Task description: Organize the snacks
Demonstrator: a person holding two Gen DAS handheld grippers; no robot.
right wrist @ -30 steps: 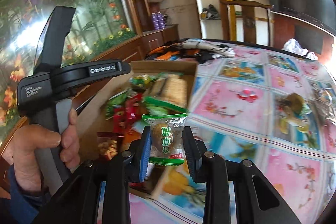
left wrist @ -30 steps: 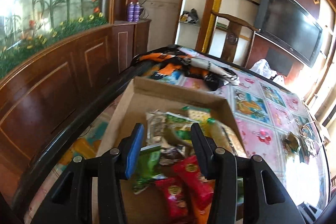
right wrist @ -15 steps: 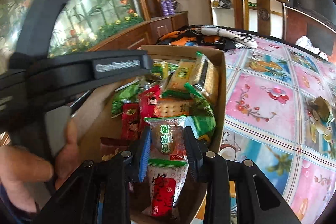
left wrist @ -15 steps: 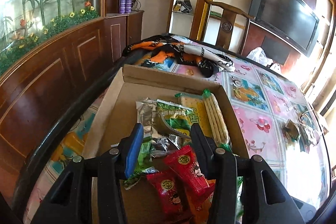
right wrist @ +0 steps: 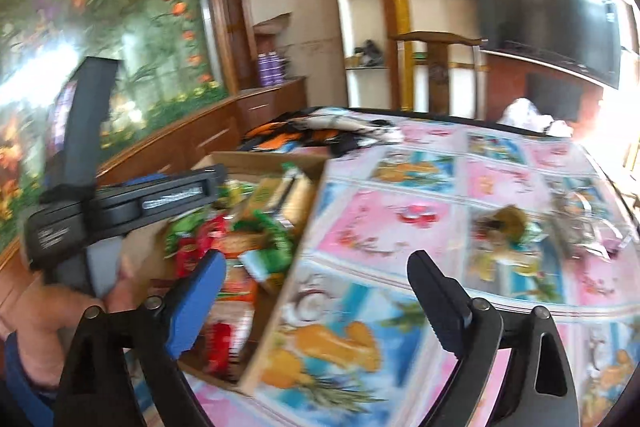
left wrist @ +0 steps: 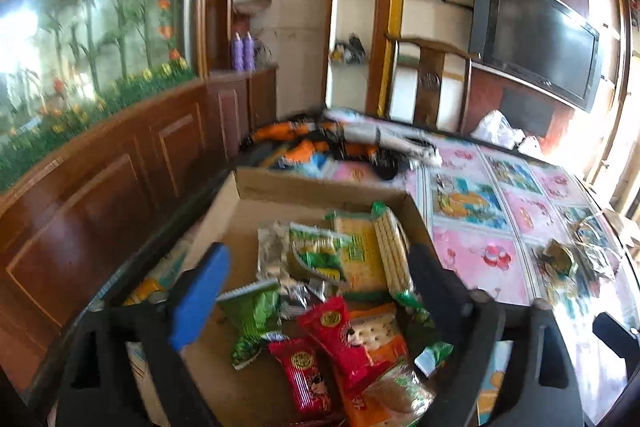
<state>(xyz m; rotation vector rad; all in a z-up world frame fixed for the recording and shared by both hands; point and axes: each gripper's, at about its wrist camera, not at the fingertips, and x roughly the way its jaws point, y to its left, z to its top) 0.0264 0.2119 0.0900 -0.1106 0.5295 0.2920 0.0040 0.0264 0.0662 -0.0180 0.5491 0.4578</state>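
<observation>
Cardboard box of crinkly snack packets

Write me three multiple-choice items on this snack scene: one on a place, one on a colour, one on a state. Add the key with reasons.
1. Where do most snack packets lie?
A. In the cardboard box
B. On the chair
C. On the shelf

2. What colour is the pad on one finger of the left gripper?
A. Yellow
B. Blue
C. White

3. How does the right gripper stand?
A. Shut on a packet
B. Shut on the box wall
C. Open, holding nothing

Key:
1 A: the red and green packets are heaped inside the box walls.
2 B: the pad beside the packets is plainly blue.
3 C: its jaws have just been opening and stand wide apart, with only the box edge and the tablecloth showing behind the gap.
</observation>
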